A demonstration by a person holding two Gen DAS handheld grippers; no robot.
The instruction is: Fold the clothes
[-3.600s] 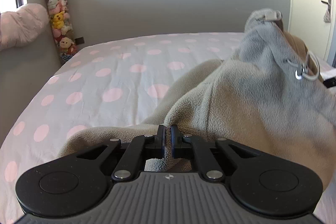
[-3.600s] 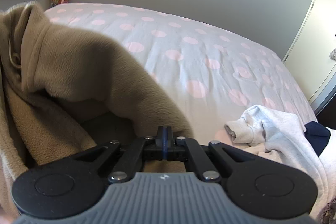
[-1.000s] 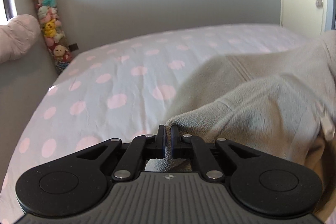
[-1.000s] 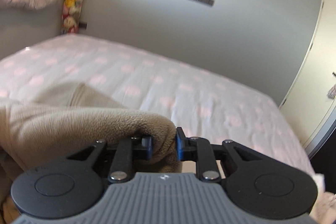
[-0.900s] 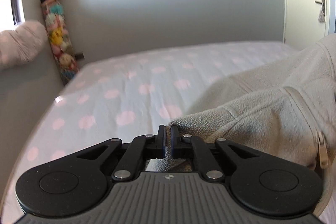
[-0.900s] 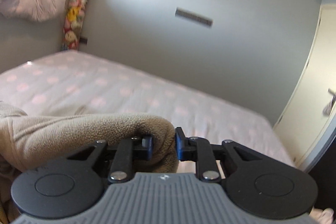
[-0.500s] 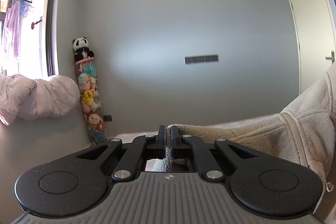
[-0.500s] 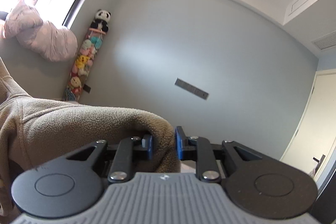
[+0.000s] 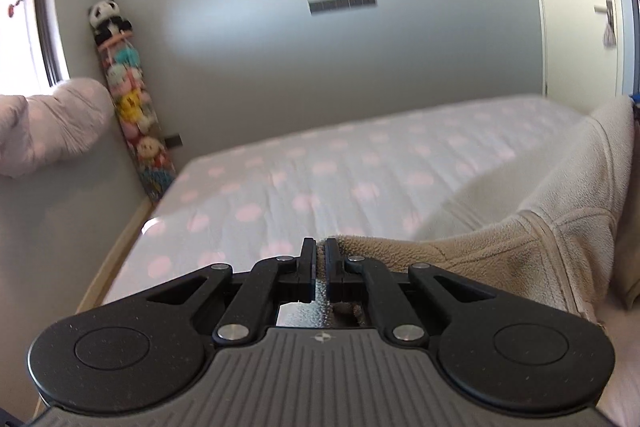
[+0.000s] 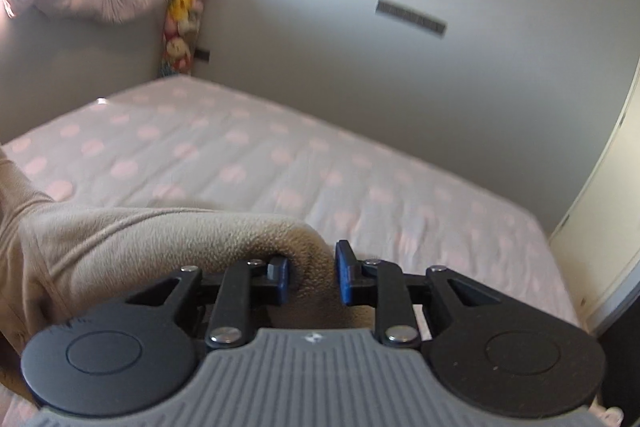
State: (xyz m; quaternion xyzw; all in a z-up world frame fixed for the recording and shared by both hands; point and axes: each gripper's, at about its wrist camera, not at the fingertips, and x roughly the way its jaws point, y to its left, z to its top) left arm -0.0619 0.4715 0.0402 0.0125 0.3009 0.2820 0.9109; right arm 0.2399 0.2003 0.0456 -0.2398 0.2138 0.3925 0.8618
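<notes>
A beige fleece jacket (image 9: 500, 251) hangs stretched between my two grippers above the bed (image 9: 320, 179). My left gripper (image 9: 318, 255) is shut on a thin edge of the fleece, which runs off to the right and droops toward the mattress. In the right wrist view, the fleece jacket (image 10: 140, 247) comes in from the left, and a thick bunched fold of it sits between the blue pads. My right gripper (image 10: 311, 267) is shut on that fold. The jacket's lower part is hidden below both grippers.
The bed (image 10: 240, 155) has a white sheet with pink dots, and a wooden frame edge shows at its left. A column of plush toys (image 9: 132, 107) stands in the corner beside a pink duvet (image 9: 44, 127). A door (image 9: 580, 7) is at the right.
Half a second ago both views pointed up at the wall. They have since tipped down and the bed is back in sight. Both grips on the fleece are unchanged.
</notes>
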